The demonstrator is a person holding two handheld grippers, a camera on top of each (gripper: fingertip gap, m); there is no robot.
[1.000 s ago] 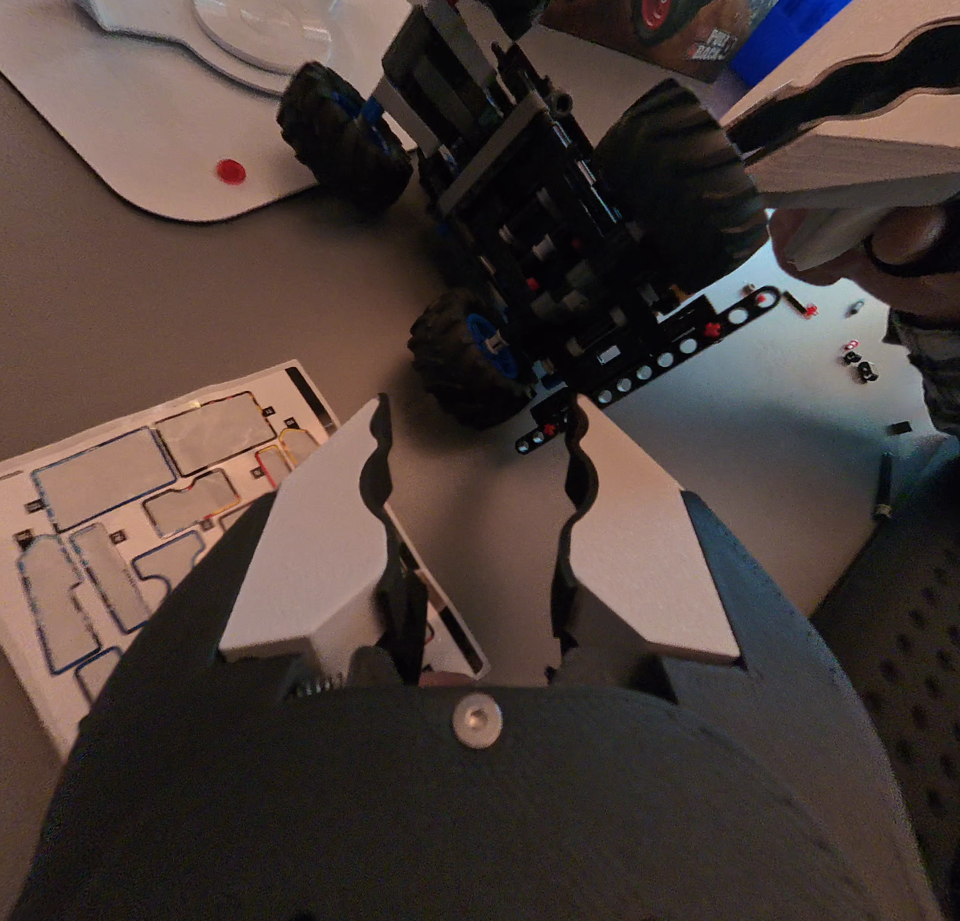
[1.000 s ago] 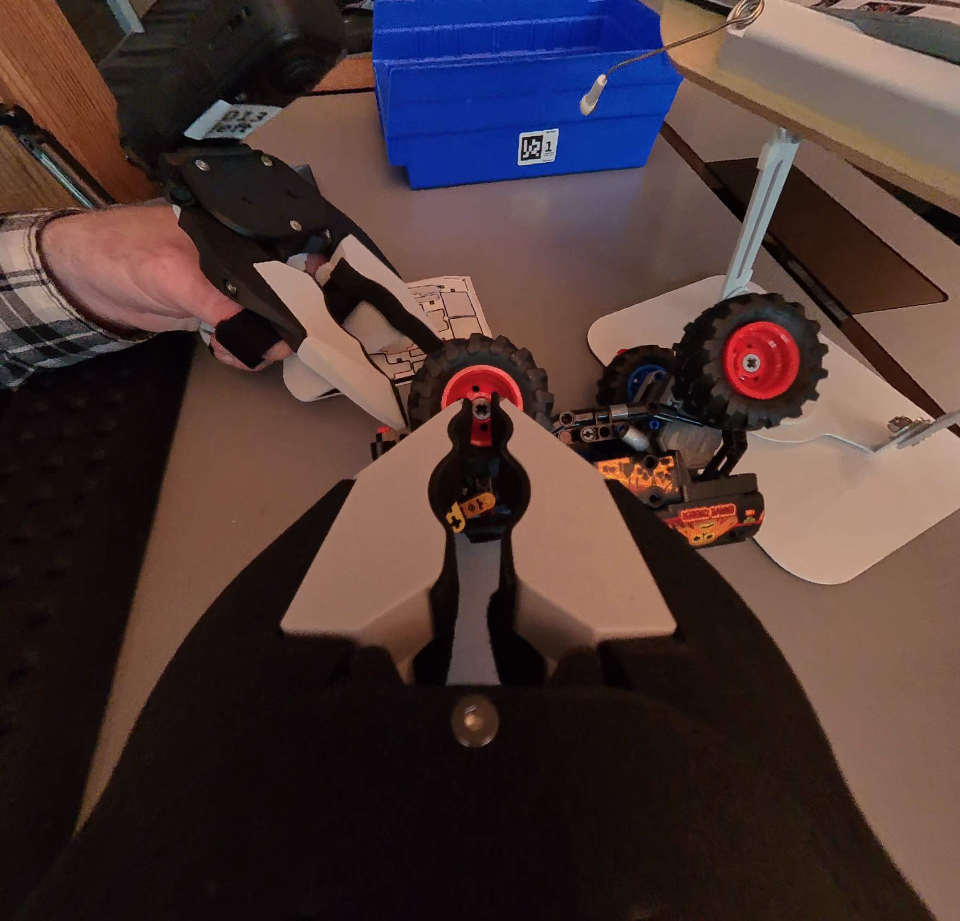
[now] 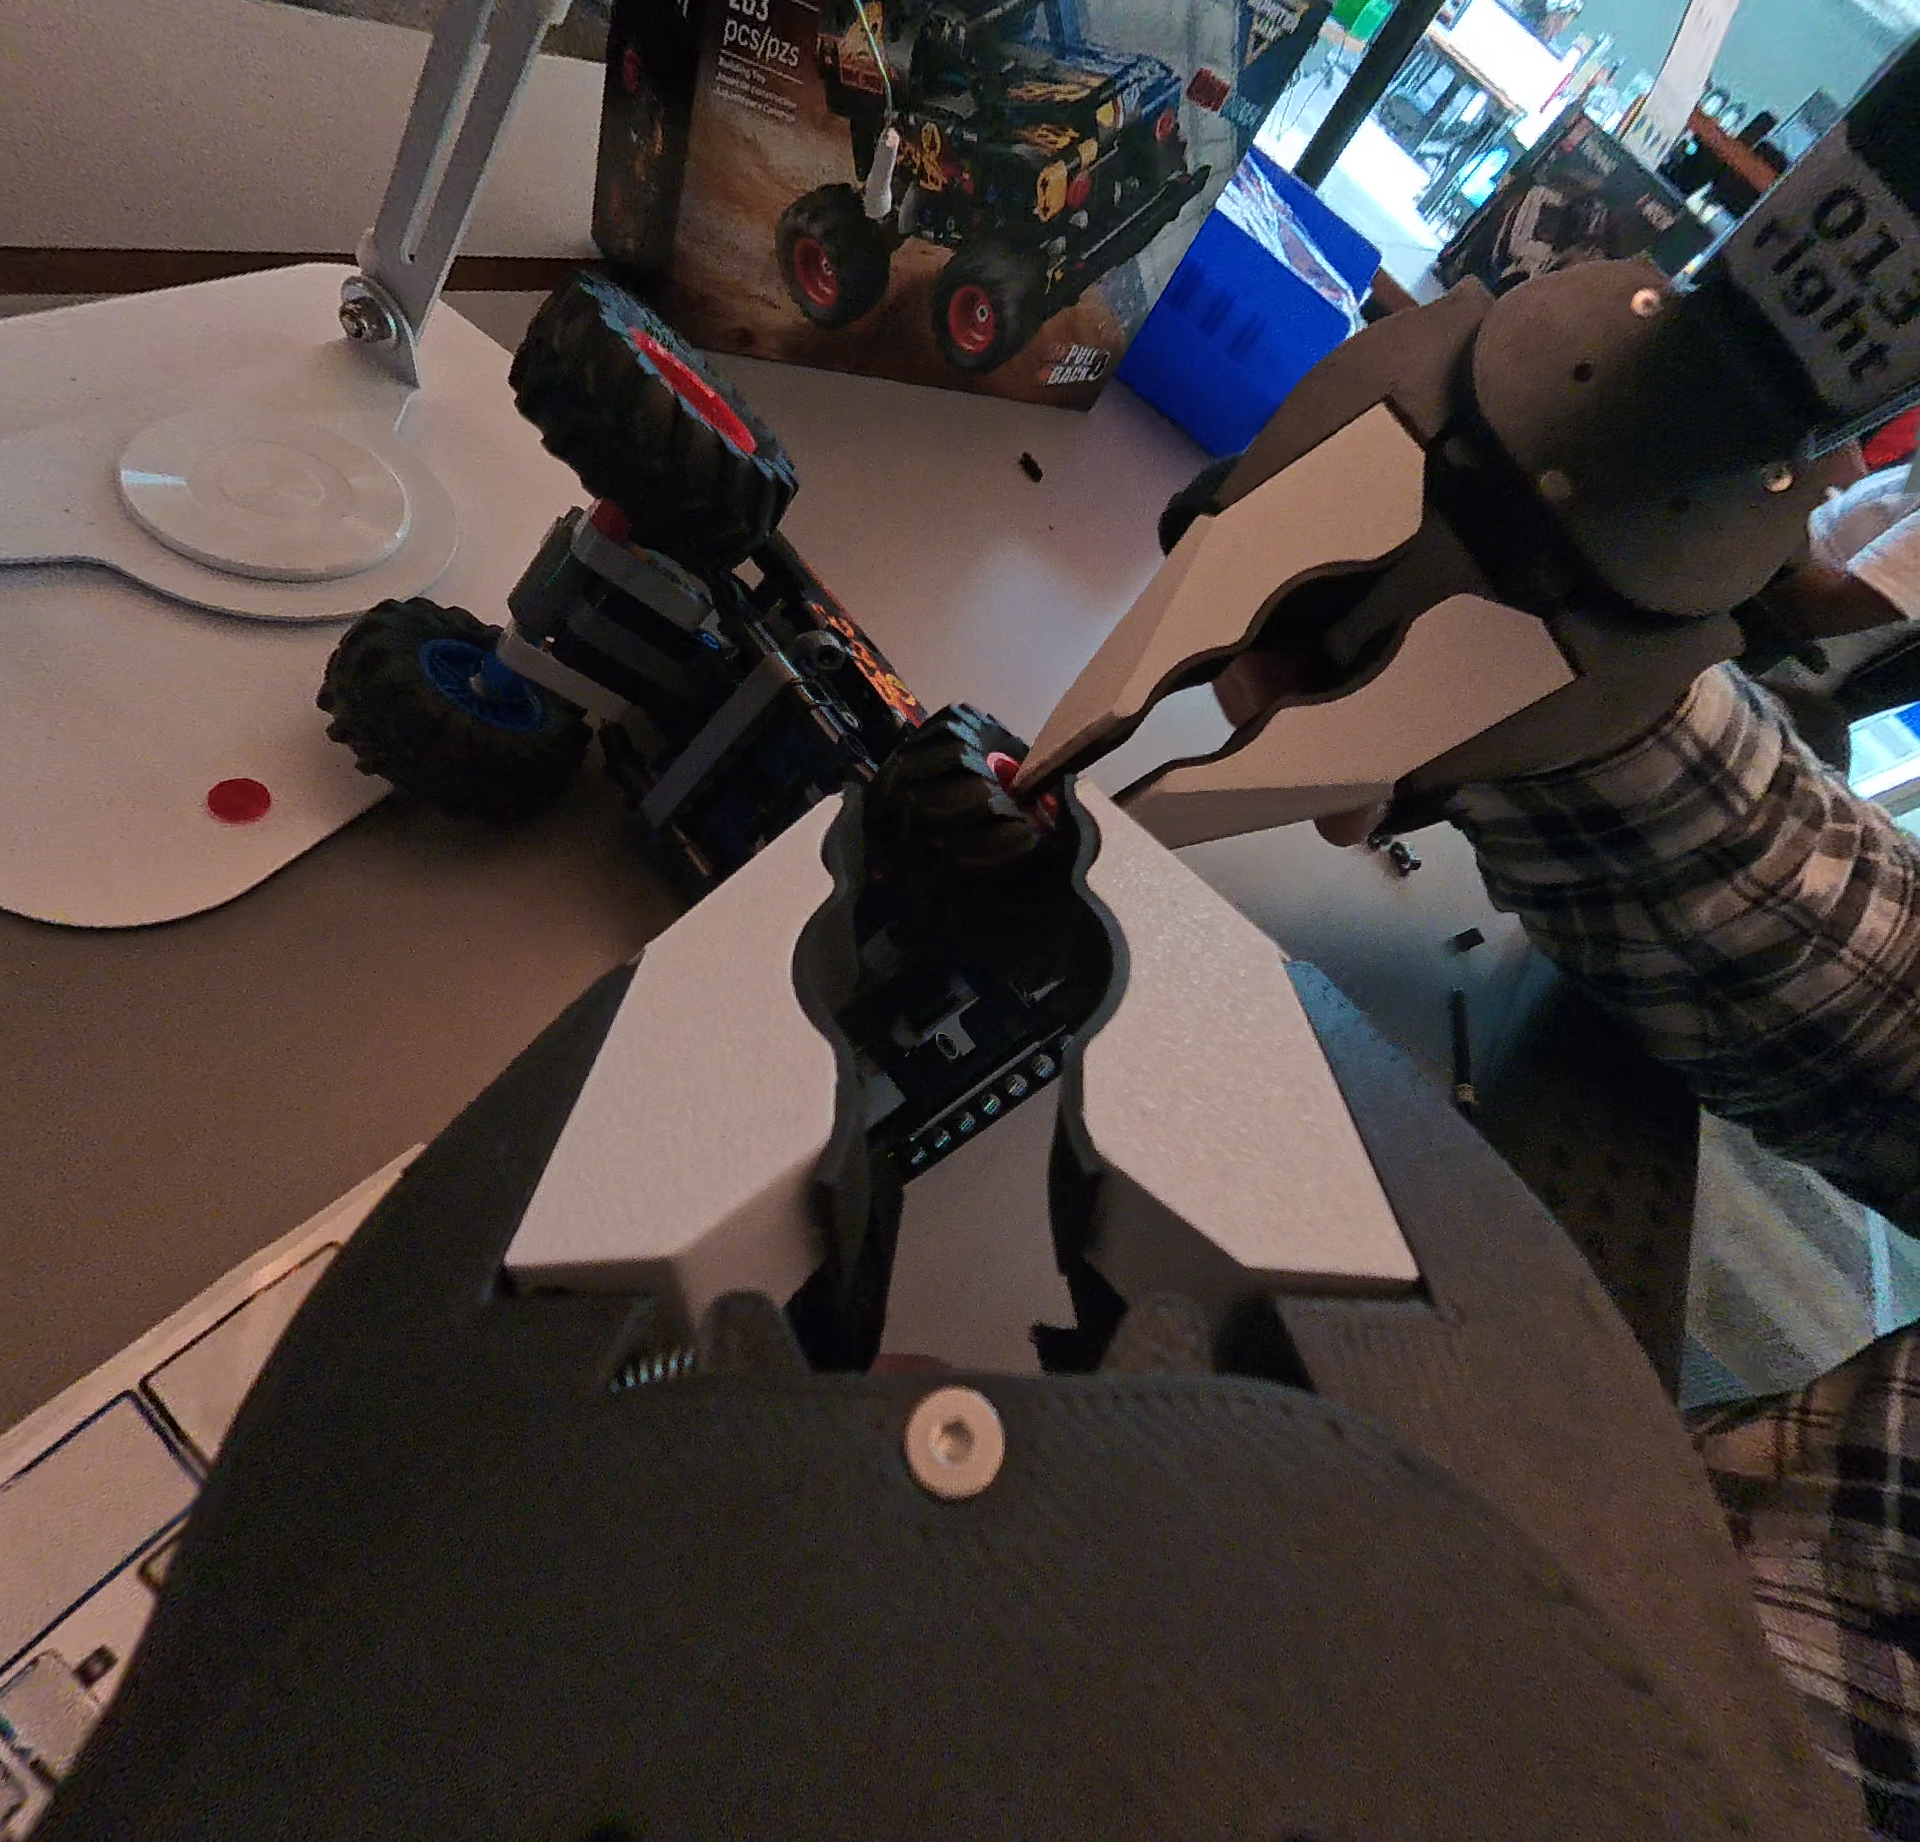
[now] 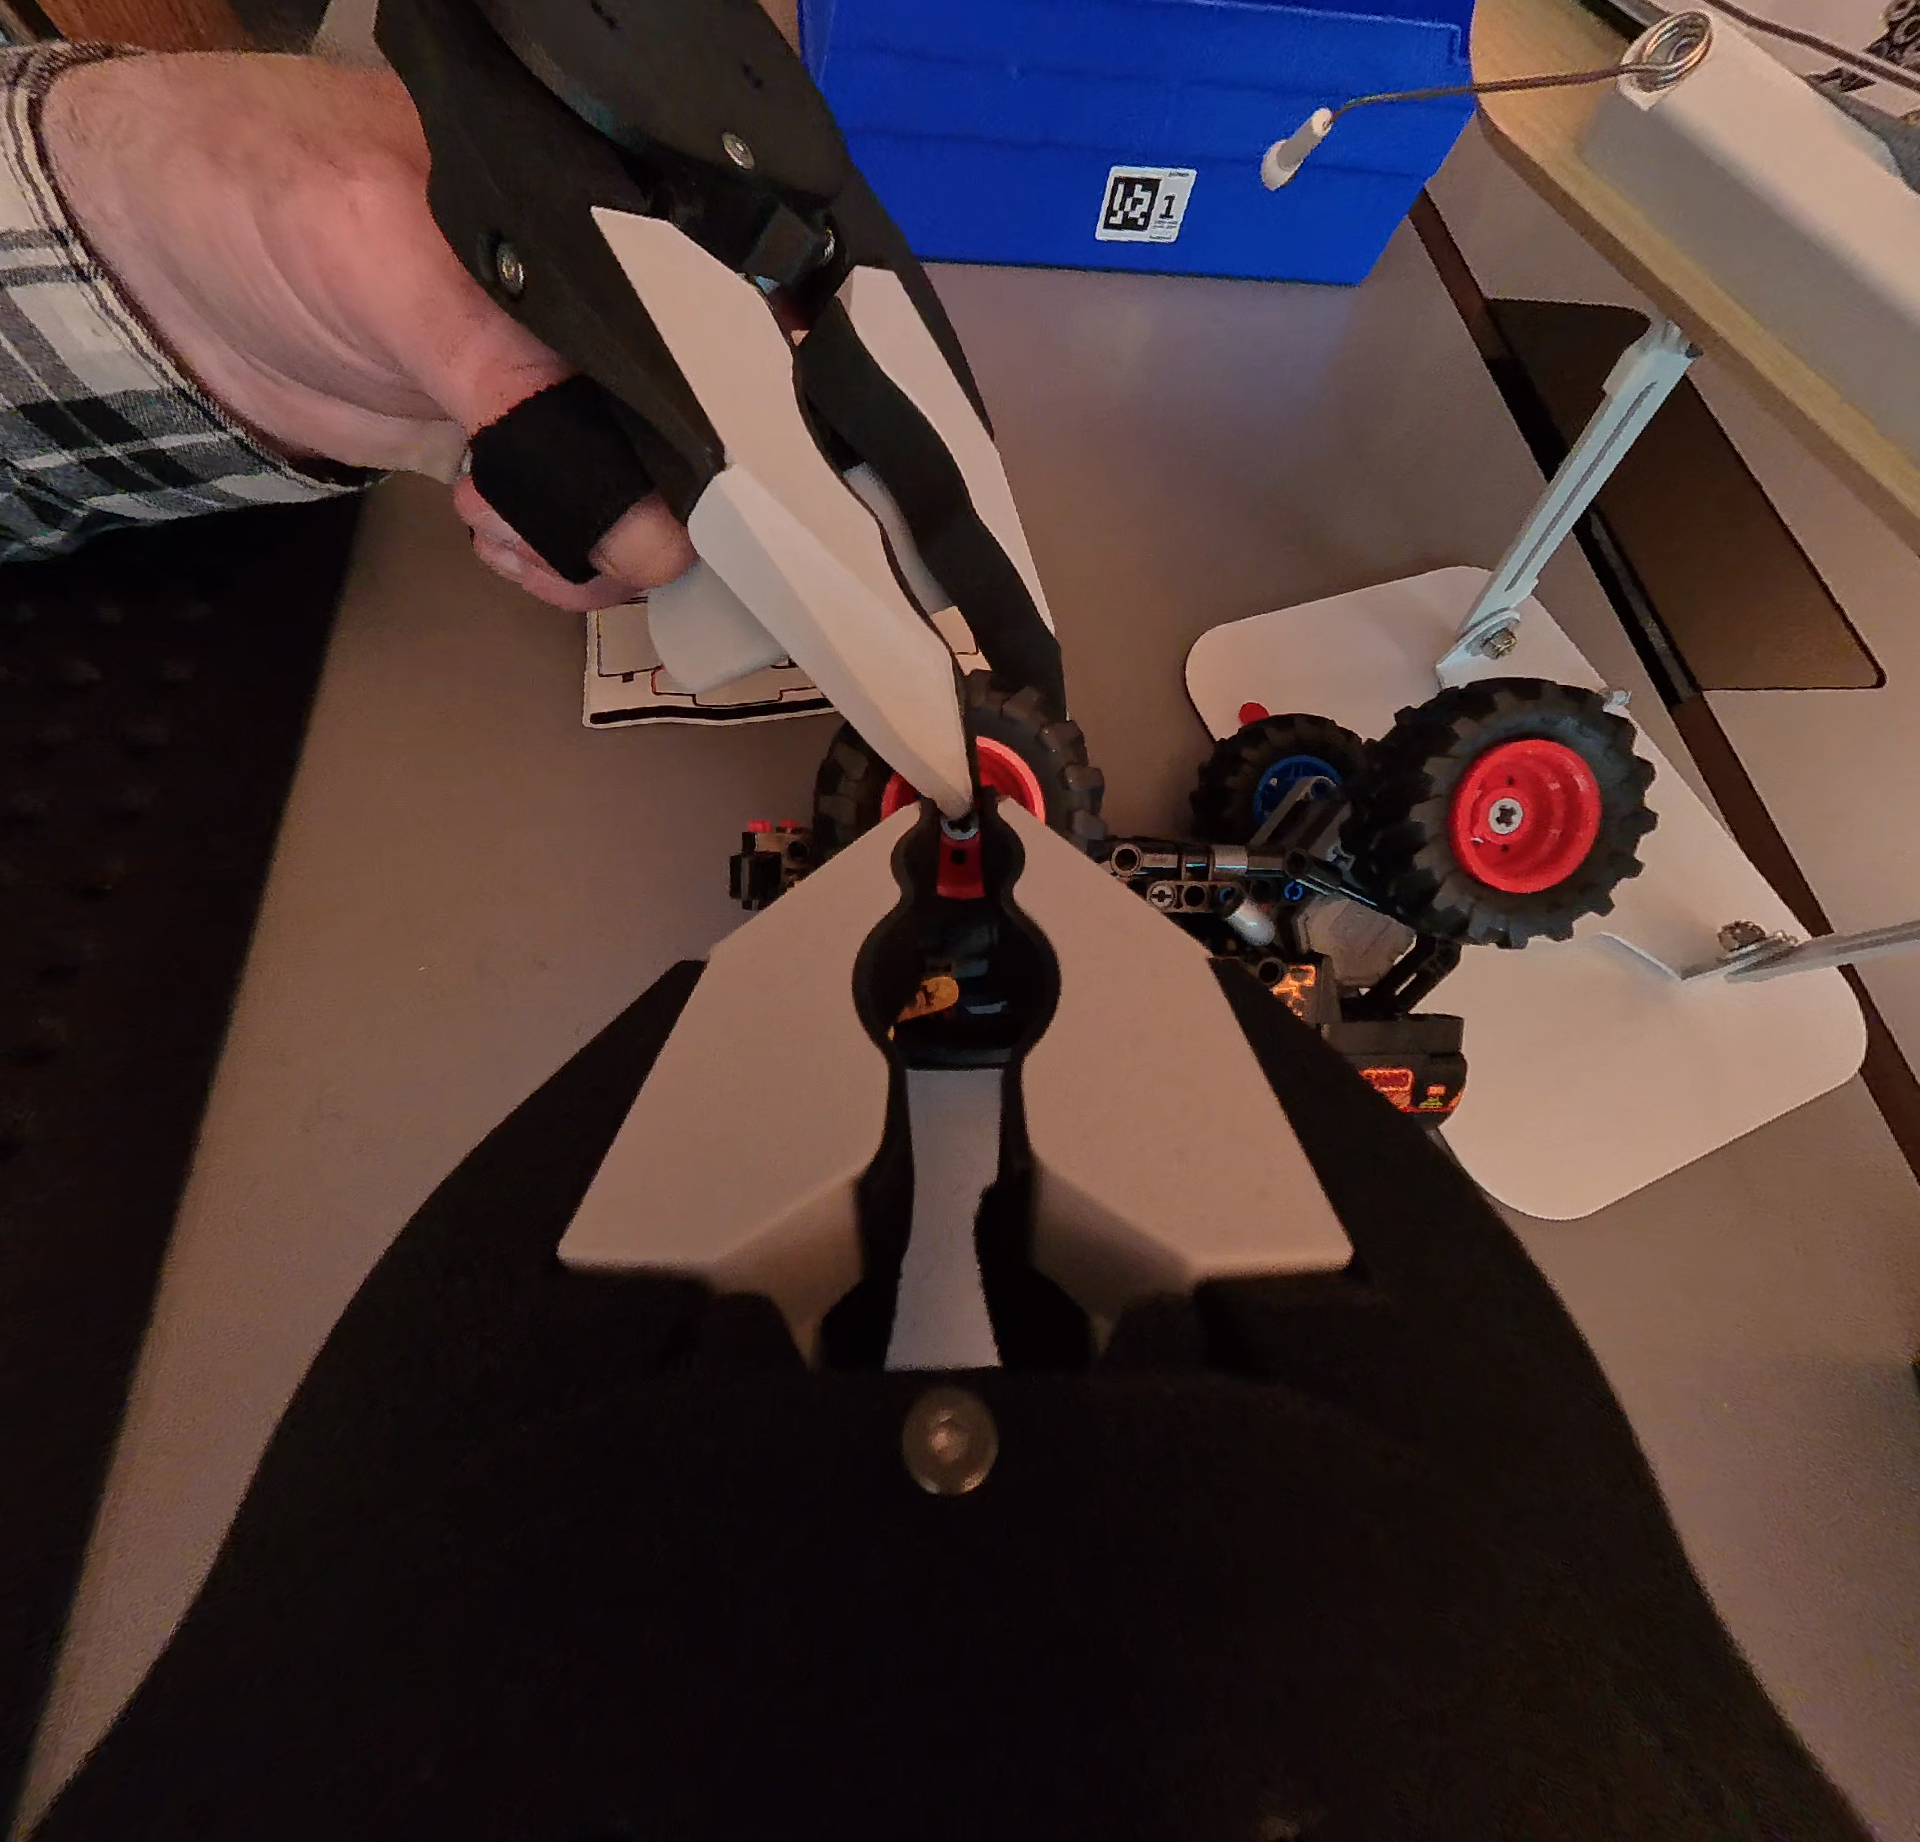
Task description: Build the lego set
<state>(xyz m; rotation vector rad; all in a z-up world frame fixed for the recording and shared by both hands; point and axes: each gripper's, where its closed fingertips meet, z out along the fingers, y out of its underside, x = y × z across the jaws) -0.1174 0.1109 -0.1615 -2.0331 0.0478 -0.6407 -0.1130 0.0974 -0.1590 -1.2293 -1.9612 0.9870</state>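
Part-built black lego truck before me on my grey table, tipped on its side, flame-printed panels, three red-hubbed knobbly wheels and one blue-hubbed wheel, rear resting on white stand base.

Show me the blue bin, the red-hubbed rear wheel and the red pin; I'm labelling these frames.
blue bin (image 4: 1039, 109), right wrist view, front wall.
red-hubbed rear wheel (image 4: 1522, 816), right wrist view, red hub.
red pin (image 4: 958, 857), right wrist view, its shaft.

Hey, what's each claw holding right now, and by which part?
Left claw grips the truck model around its near wheel. Right claw pinches a small red piece at its tips.
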